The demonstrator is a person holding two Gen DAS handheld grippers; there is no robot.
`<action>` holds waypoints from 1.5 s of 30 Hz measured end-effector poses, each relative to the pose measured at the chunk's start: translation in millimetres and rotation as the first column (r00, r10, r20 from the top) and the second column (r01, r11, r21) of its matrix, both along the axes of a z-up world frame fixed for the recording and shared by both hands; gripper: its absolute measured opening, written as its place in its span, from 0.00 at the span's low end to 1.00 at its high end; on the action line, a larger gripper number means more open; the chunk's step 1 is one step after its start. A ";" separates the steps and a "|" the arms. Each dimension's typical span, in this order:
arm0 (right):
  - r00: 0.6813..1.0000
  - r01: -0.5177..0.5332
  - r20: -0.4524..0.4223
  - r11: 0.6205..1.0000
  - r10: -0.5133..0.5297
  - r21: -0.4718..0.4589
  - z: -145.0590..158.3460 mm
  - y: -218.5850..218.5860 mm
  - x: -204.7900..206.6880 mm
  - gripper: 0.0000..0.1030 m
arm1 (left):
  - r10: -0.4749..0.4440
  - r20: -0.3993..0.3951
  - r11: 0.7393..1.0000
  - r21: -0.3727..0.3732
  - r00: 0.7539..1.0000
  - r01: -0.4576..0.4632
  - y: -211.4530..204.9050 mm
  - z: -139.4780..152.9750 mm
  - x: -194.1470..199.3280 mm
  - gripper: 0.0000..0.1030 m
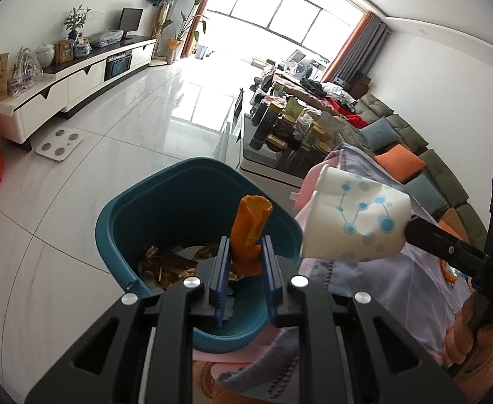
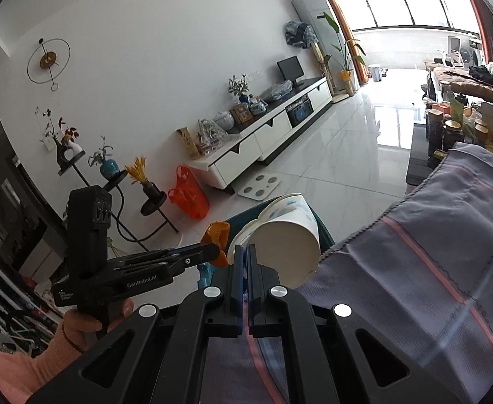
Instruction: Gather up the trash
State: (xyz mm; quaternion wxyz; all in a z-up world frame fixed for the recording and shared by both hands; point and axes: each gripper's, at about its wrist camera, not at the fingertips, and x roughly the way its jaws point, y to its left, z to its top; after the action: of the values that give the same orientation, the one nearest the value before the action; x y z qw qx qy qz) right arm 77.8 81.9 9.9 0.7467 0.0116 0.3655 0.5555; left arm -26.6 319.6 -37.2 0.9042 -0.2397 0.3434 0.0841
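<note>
A teal trash bin [image 1: 165,202] stands on the floor beside the cloth-covered table, with gold scraps in its bottom. My left gripper [image 1: 245,256] is shut on an orange peel [image 1: 250,232] and holds it upright over the bin's opening. To its right, a white paper cup [image 1: 357,220] with blue dots is tilted on its side, pinched by its rim in my right gripper [image 2: 245,252], near the bin's right rim. In the right wrist view the paper cup [image 2: 288,245] shows its base, the bin [image 2: 324,232] is mostly hidden behind it, and the orange peel [image 2: 218,235] sits in the left gripper's tip.
A purple-grey cloth [image 2: 431,252] with pink stripes covers the table edge at right. A dark coffee table [image 1: 280,148] crowded with jars stands beyond, a sofa with cushions [image 1: 414,155] past it. An orange plastic bag [image 2: 189,198], a white scale [image 1: 59,143] and a TV cabinet [image 1: 78,84] are by the wall.
</note>
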 end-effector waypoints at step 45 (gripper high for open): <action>0.988 0.151 0.037 0.987 -0.149 -0.049 -0.5 -88.6 2.0 0.38 | -0.229 0.155 0.973 0.033 0.961 0.226 -93.1 24.2 13.6 0.51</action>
State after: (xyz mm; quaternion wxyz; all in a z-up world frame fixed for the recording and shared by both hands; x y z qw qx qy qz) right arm 79.9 -6.6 9.4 0.7925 0.0105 0.3656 0.4880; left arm -13.0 226.5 -13.0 0.9339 -0.1977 0.2955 -0.0370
